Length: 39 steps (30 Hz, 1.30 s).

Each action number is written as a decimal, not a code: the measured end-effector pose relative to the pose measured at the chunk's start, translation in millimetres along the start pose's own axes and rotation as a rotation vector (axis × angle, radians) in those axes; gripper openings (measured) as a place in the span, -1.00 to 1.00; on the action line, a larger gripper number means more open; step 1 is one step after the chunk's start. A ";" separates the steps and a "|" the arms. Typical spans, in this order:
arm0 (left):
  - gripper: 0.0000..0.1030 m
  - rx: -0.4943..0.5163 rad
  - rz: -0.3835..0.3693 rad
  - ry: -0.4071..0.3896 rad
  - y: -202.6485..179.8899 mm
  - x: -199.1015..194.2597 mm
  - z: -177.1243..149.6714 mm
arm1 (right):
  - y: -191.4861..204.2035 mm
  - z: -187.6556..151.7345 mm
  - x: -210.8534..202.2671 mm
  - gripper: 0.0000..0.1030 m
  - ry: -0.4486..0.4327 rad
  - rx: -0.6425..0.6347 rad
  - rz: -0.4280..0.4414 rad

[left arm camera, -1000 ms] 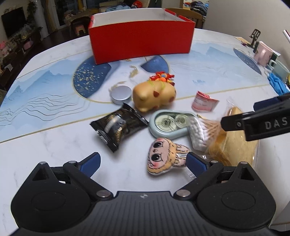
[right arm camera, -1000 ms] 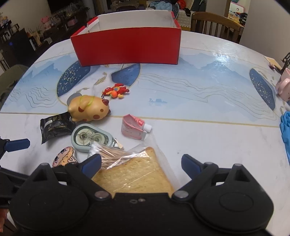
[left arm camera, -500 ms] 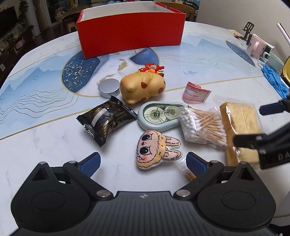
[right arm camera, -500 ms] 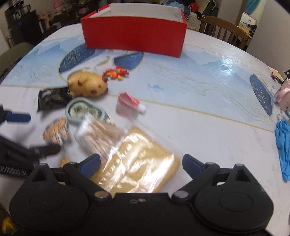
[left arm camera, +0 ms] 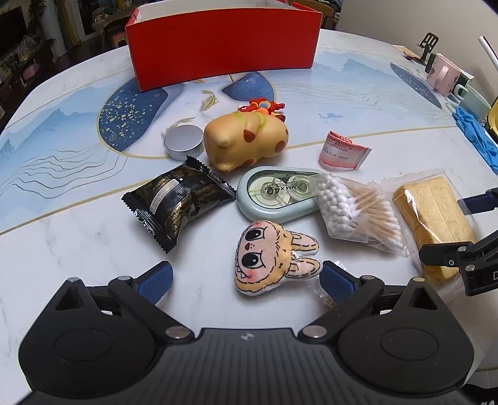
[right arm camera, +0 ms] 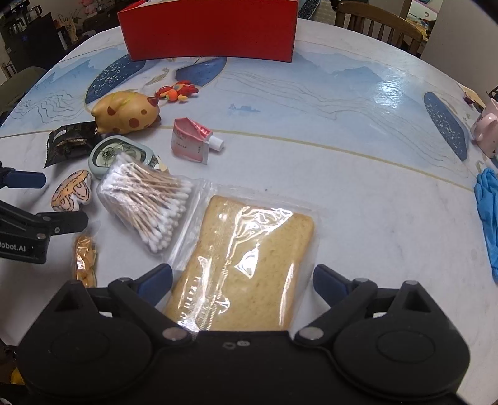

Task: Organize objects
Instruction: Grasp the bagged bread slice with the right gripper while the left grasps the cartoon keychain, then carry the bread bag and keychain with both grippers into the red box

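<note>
A red box (left arm camera: 222,43) stands at the far side of the table. Loose items lie in front of it: a yellow spotted toy (left arm camera: 246,145), a silver tin (left arm camera: 183,146), a black snack packet (left arm camera: 179,201), a correction tape (left arm camera: 277,193), a bag of cotton swabs (left arm camera: 358,212), a pink tube (left arm camera: 342,151) and a bunny-face plush (left arm camera: 270,258). My left gripper (left arm camera: 246,278) is open, its fingers either side of the plush. My right gripper (right arm camera: 242,278) is open over a wrapped bread slice (right arm camera: 246,268), which lies flat between its fingers.
A red keychain charm (right arm camera: 177,91) lies behind the yellow toy. A small packet of orange snacks (right arm camera: 84,261) lies near the left gripper. Blue gloves (right arm camera: 488,212) and a pink mug (right arm camera: 485,134) sit at the right edge. A wooden chair (right arm camera: 379,21) stands beyond the table.
Both grippers drew back toward the near edge and stayed open. The right gripper turned so the bread now lies lengthwise between its fingers. The objects have not moved.
</note>
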State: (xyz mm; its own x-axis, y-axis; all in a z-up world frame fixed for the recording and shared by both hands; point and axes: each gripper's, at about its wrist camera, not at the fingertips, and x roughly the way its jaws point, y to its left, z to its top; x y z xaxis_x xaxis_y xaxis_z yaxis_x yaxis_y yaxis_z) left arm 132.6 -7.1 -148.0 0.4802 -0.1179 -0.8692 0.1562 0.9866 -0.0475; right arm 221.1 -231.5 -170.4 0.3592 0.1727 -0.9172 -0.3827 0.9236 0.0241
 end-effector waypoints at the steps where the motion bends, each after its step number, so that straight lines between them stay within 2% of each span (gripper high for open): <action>1: 0.94 -0.004 -0.004 -0.002 0.7 0.2 0.0 | -0.3 -0.1 0.3 0.83 0.001 0.004 0.004; 4: 0.93 -0.018 -0.019 -0.005 2.6 0.5 0.6 | -3.1 0.9 1.4 0.75 0.011 0.022 0.022; 10: 0.63 -0.021 -0.044 -0.003 1.3 -1.6 0.6 | -4.2 0.1 0.5 0.65 0.013 0.031 0.026; 14: 0.17 -0.001 -0.052 -0.016 -1.2 -5.0 0.6 | -2.1 0.4 -1.8 0.55 0.012 0.027 0.021; 15: 0.12 0.002 -0.055 -0.016 -1.5 -5.2 1.0 | -2.3 0.2 -1.9 0.54 0.012 0.027 0.022; 29: 0.04 -0.052 -0.083 -0.057 7.8 -23.6 2.0 | -2.6 10.0 -28.0 0.48 -0.011 0.022 0.055; 39: 0.04 -0.100 -0.097 -0.086 13.3 -50.0 21.9 | -0.6 45.7 -52.0 0.48 -0.035 -0.017 0.077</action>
State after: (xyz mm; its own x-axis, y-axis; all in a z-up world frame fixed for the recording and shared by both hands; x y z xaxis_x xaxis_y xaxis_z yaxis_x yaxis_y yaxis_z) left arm 129.6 9.4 -94.4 0.5395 -0.2177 -0.8134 0.1209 0.9760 -0.1811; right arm 241.6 -225.4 -104.6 0.3576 0.2554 -0.8983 -0.4249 0.9010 0.0871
